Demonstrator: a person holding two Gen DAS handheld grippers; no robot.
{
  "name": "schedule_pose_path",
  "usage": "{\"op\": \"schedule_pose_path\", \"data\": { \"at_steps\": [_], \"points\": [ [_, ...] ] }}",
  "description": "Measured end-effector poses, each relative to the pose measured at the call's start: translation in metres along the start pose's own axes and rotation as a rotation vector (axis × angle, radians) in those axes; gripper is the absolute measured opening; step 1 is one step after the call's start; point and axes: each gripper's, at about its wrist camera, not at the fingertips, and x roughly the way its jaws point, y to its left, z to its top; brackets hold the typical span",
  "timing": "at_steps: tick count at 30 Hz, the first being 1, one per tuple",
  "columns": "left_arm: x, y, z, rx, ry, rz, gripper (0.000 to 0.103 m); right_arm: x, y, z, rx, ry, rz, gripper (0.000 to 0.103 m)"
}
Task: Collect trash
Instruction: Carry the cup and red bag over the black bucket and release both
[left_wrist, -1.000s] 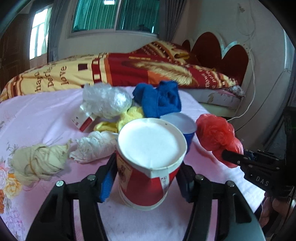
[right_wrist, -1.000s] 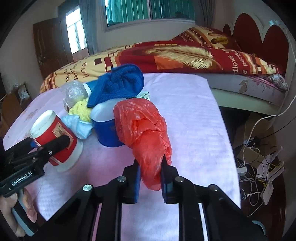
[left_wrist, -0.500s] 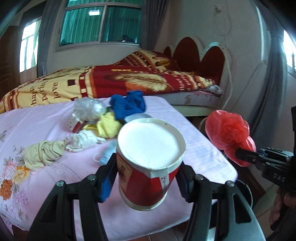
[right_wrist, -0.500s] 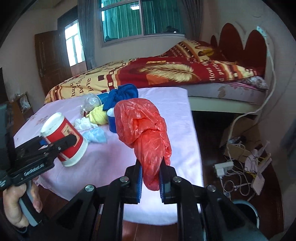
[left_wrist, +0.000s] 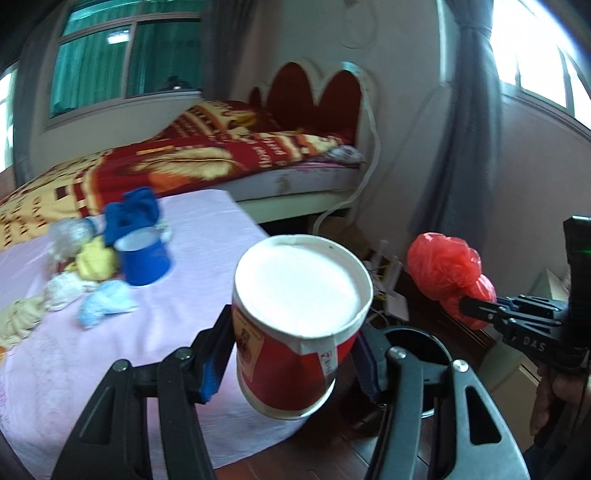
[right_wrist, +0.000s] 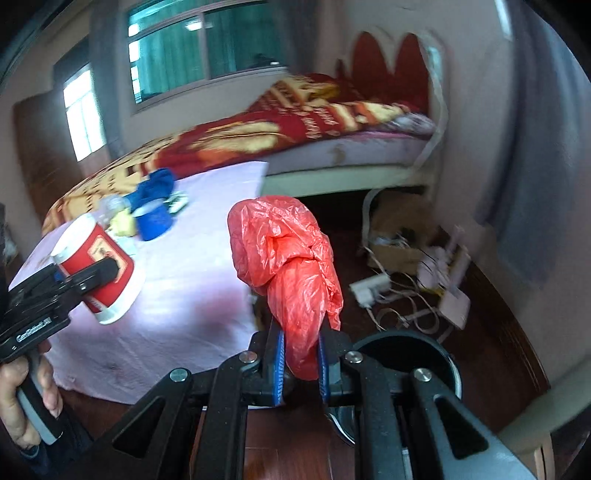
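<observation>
My left gripper (left_wrist: 291, 365) is shut on a red paper cup (left_wrist: 295, 332) with a white lid, held in the air past the pink table's (left_wrist: 110, 347) right edge. It also shows in the right wrist view (right_wrist: 98, 266). My right gripper (right_wrist: 301, 363) is shut on a crumpled red plastic bag (right_wrist: 288, 269), which also shows in the left wrist view (left_wrist: 447, 277). A round black bin (right_wrist: 406, 354) stands on the floor just below both grippers; its rim shows in the left wrist view (left_wrist: 417, 339).
On the table lie a blue cup (left_wrist: 146, 258), a blue cloth (left_wrist: 131, 214), a yellow cloth (left_wrist: 94, 260), white and light-blue wads (left_wrist: 103, 306) and a clear bag (left_wrist: 70, 232). A bed (left_wrist: 221, 162) stands behind. Cables and a power strip (right_wrist: 373, 288) lie on the floor.
Both grippers have swung right, off the table, with the cup and the red bag still held. The black bin has come into view below them.
</observation>
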Motion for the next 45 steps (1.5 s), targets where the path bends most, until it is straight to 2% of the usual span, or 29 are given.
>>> {"op": "schedule_pose_path", "data": {
  "at_steps": [10,18,23,27,36,38,39,40,41,42,43,45],
  "points": [
    [0.026,-0.072,-0.004,0.079,0.049,-0.125,0.059,-0.015,-0.059,-0.030,0.079,0.013,-0.090,0.016],
    [0.046,-0.117,-0.012,0.140,0.065,-0.200,0.059,-0.016,-0.094,-0.057,0.126,0.015,-0.114,0.016],
    [0.067,-0.133,-0.026,0.172,0.093,-0.230,0.059,-0.001,-0.109,-0.074,0.136,0.040,-0.113,0.016],
    [0.087,-0.140,-0.040,0.161,0.123,-0.244,0.059,0.021,-0.119,-0.092,0.130,0.063,-0.117,0.016],
    [0.145,-0.154,-0.069,0.178,0.247,-0.242,0.060,0.080,-0.146,-0.114,0.125,0.168,-0.088,0.016],
    [0.158,-0.155,-0.072,0.174,0.274,-0.246,0.063,0.095,-0.151,-0.116,0.118,0.187,-0.094,0.016],
    [0.165,-0.155,-0.074,0.166,0.289,-0.266,0.067,0.101,-0.152,-0.117,0.116,0.196,-0.094,0.016],
    [0.171,-0.156,-0.077,0.165,0.309,-0.267,0.081,0.109,-0.153,-0.118,0.108,0.210,-0.092,0.018],
    [0.178,-0.156,-0.079,0.168,0.332,-0.251,0.089,0.120,-0.157,-0.121,0.104,0.240,-0.117,0.036],
    [0.182,-0.154,-0.081,0.164,0.347,-0.243,0.098,0.126,-0.163,-0.125,0.115,0.260,-0.150,0.070],
    [0.183,-0.151,-0.081,0.154,0.353,-0.231,0.100,0.127,-0.167,-0.127,0.129,0.257,-0.158,0.076],
    [0.179,-0.144,-0.081,0.140,0.346,-0.192,0.100,0.128,-0.180,-0.134,0.165,0.272,-0.191,0.078]
  ]
}}
